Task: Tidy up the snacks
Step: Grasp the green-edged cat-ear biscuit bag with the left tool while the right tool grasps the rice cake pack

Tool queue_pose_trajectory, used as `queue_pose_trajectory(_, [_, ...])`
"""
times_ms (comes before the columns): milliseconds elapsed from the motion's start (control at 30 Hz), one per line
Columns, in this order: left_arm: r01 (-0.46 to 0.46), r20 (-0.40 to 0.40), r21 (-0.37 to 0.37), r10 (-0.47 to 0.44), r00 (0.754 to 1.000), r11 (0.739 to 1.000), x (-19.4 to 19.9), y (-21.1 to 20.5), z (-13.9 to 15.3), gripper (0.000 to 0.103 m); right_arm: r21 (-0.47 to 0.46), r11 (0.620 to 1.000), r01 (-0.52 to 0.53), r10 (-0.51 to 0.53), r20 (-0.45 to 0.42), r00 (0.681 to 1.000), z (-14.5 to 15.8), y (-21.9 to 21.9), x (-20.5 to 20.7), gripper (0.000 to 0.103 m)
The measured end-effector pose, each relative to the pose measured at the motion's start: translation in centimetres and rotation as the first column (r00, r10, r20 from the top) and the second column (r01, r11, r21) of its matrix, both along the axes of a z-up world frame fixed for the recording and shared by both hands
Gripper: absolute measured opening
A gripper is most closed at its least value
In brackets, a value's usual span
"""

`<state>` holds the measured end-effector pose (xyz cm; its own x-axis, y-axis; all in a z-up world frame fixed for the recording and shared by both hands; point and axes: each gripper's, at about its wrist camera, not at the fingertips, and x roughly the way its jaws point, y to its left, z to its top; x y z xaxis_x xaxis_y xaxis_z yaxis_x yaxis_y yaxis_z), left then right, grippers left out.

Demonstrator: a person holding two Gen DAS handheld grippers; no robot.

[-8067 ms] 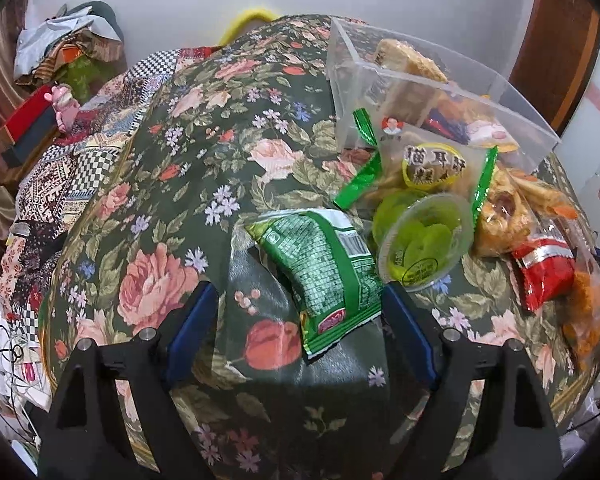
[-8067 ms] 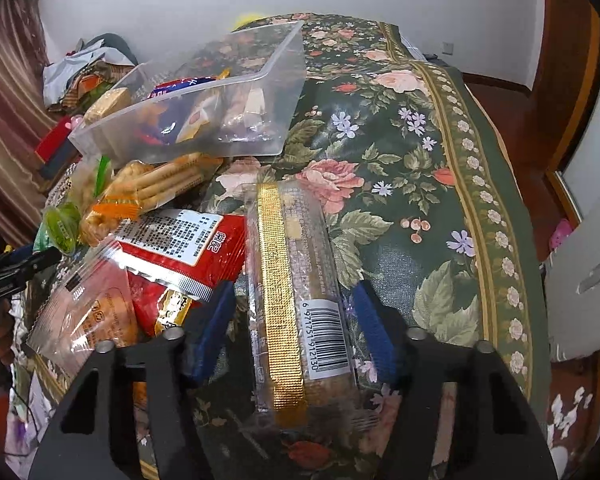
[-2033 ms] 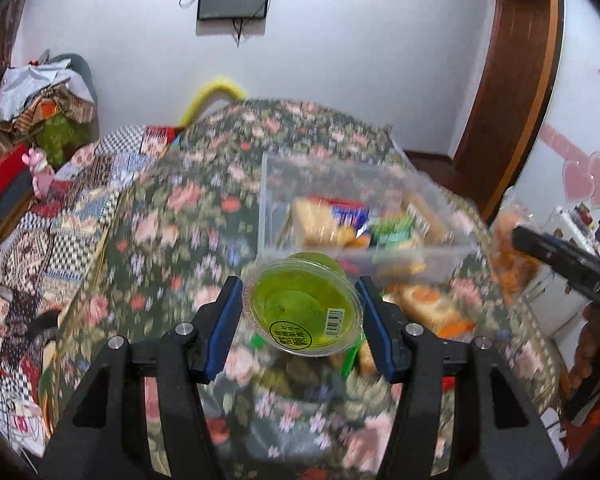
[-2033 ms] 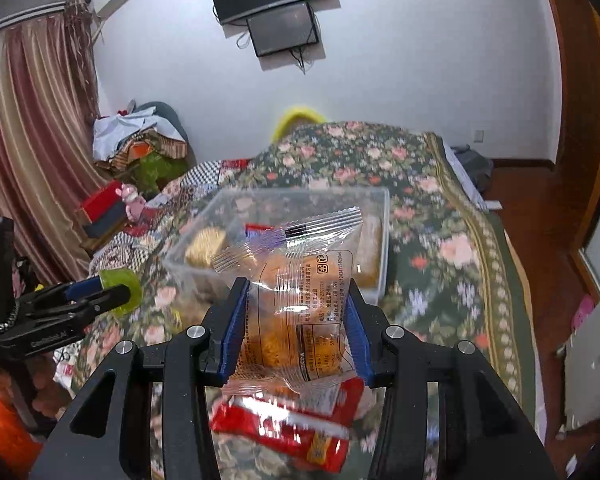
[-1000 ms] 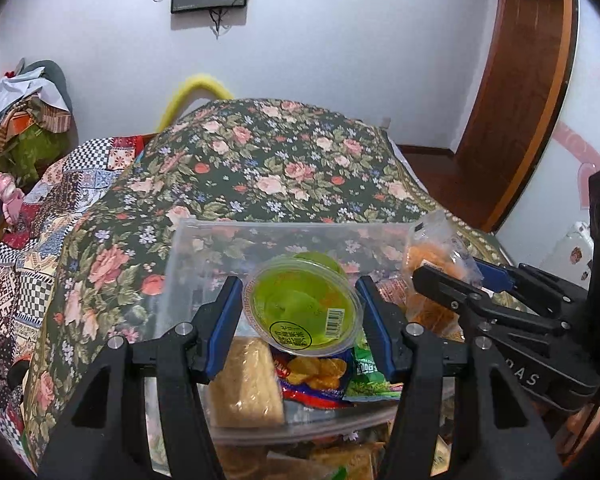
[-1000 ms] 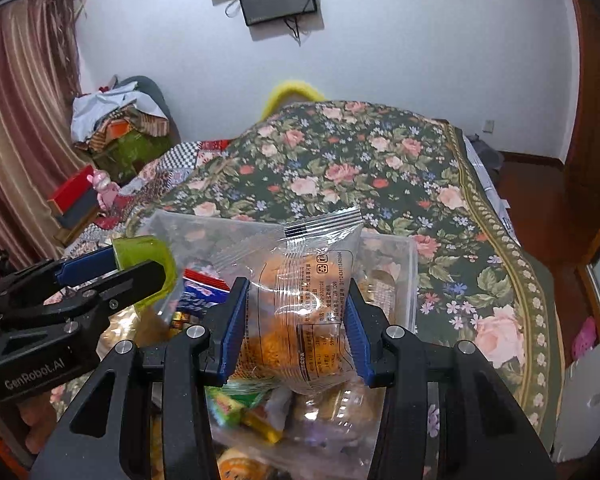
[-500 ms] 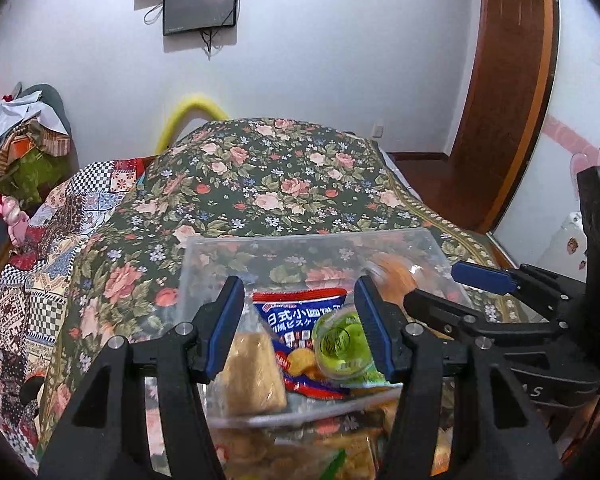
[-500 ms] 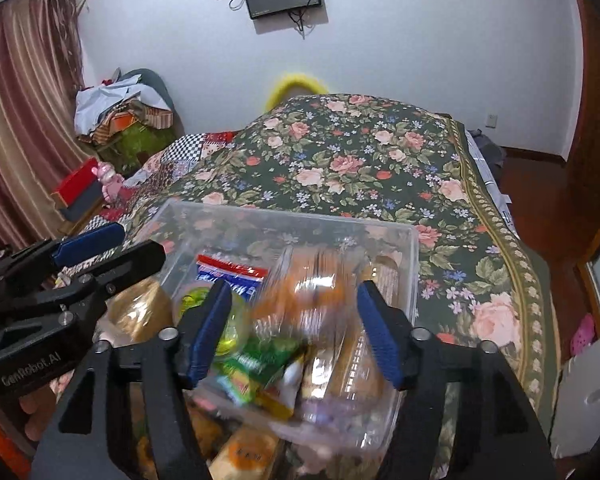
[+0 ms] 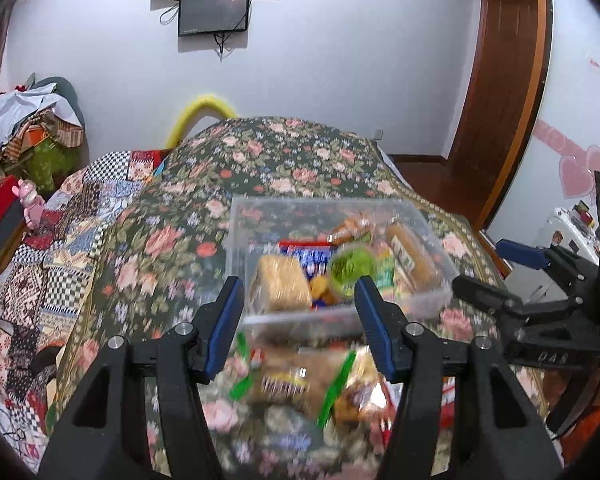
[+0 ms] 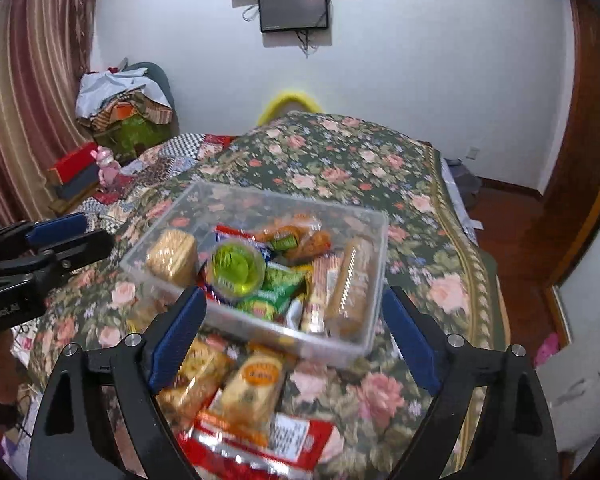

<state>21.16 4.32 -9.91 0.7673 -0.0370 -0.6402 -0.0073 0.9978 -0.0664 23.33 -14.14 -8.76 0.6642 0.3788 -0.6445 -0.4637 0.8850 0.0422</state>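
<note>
A clear plastic bin sits on the floral bed and holds several snacks. The green jelly cup lies in it among a cracker pack, a long biscuit pack and an orange-filled clear packet. My left gripper is open and empty, above the bin's near edge. My right gripper is open and empty, also above the near edge. Loose snack packs lie in front of the bin.
The floral bedspread stretches behind the bin. A red packet lies at the near edge. A patchwork quilt and piled clothes are at the left. A wooden door stands at the right.
Both grippers opened and dropped their loads into the bin: the green jelly cup from the left, the clear orange packet from the right. Both grippers then pulled back towards me.
</note>
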Motion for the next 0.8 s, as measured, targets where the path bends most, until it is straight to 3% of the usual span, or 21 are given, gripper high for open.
queue_pose_trajectory(333, [0.011,-0.113,-0.001,-0.011,0.993,1.0,-3.6,1.4,-4.8,0.059,0.009,0.999,0.041,-0.04,-0.116,0.992,-3.9,-1.2,-2.3,0.088])
queue_pose_trajectory(500, [0.005,-0.149,-0.011,-0.007,0.989,1.0,-3.4,1.8,-7.2,0.084,0.013,0.999,0.033,-0.03,-0.142,0.989,-5.0,-0.6,-3.0,0.088])
queue_pose_trajectory(800, [0.007,-0.184,-0.026,-0.012,0.983,1.0,-0.3,1.6,-10.0,0.09,-0.001,1.0,0.017,-0.017,-0.206,0.978,-6.8,1.4,-1.4,0.087])
